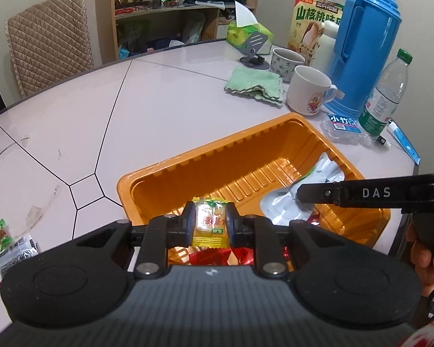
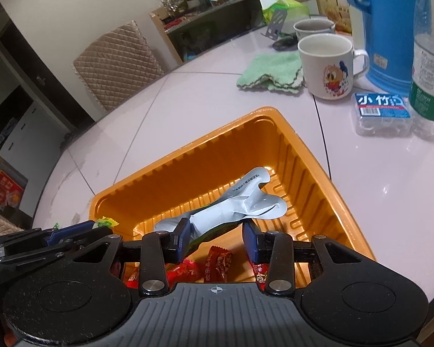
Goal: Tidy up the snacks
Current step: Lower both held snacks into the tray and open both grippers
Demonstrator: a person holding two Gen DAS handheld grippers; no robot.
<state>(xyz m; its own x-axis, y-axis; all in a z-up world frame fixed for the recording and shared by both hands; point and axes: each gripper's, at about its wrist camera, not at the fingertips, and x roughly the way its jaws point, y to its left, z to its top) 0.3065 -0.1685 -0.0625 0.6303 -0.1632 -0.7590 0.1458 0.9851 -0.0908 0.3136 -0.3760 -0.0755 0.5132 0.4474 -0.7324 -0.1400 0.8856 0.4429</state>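
An orange plastic tray (image 1: 170, 173) (image 2: 327, 185) sits on the white table. My left gripper (image 1: 209, 222) is shut on a small yellow snack packet (image 1: 209, 225) over the tray's near end. My right gripper (image 2: 215, 241) stands open around a crumpled silver pouch (image 2: 231, 211) that lies in the tray; in the left wrist view the pouch (image 1: 286, 202) shows under the right gripper's finger (image 1: 318, 193). Red wrapped snacks (image 2: 217, 264) (image 1: 217, 256) lie in the tray's near end. A green-and-red packet (image 1: 3, 231) and a grey one (image 1: 17, 253) lie on the table left of the tray.
A white cartoon mug (image 2: 327, 66), a second mug (image 1: 285, 60), a green cloth (image 1: 254, 84), a blue thermos (image 1: 367, 46), a water bottle (image 1: 386, 95), a small clear box (image 2: 382, 112), a tissue pack (image 1: 248, 33) and a snack box (image 1: 312, 20) stand beyond the tray. A padded chair (image 1: 49, 40) is at the table's far edge.
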